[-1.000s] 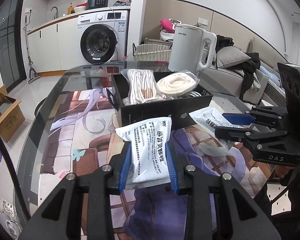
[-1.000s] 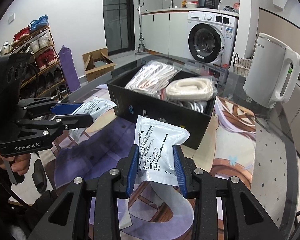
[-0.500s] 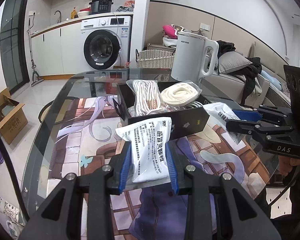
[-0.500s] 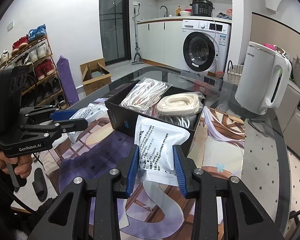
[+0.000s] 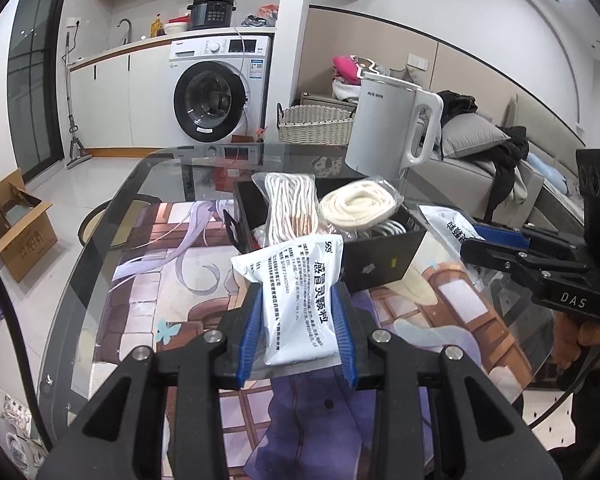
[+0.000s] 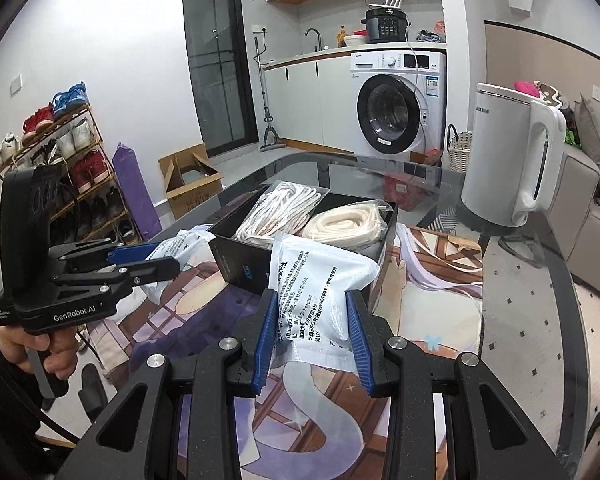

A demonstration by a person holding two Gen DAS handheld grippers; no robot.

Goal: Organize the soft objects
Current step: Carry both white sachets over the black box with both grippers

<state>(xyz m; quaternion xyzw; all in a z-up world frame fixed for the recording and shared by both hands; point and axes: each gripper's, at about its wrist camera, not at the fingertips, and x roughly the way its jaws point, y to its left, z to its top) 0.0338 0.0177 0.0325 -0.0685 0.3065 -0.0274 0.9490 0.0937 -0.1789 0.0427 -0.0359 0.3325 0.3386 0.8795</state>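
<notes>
Jaws of left gripper [image 5: 298,330] and right gripper [image 6: 312,332] each clench a white sachet lengthwise, above the bench; black box [image 5: 384,262] lies just ahead of both.

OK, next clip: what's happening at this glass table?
A person holds a pair of tongs in each hand. The left tongs are shut on a white printed pouch, and the right tongs grip a second pouch. Both pouches are held above the table, just short of the black box, which already holds two bagged rope bundles.
</notes>
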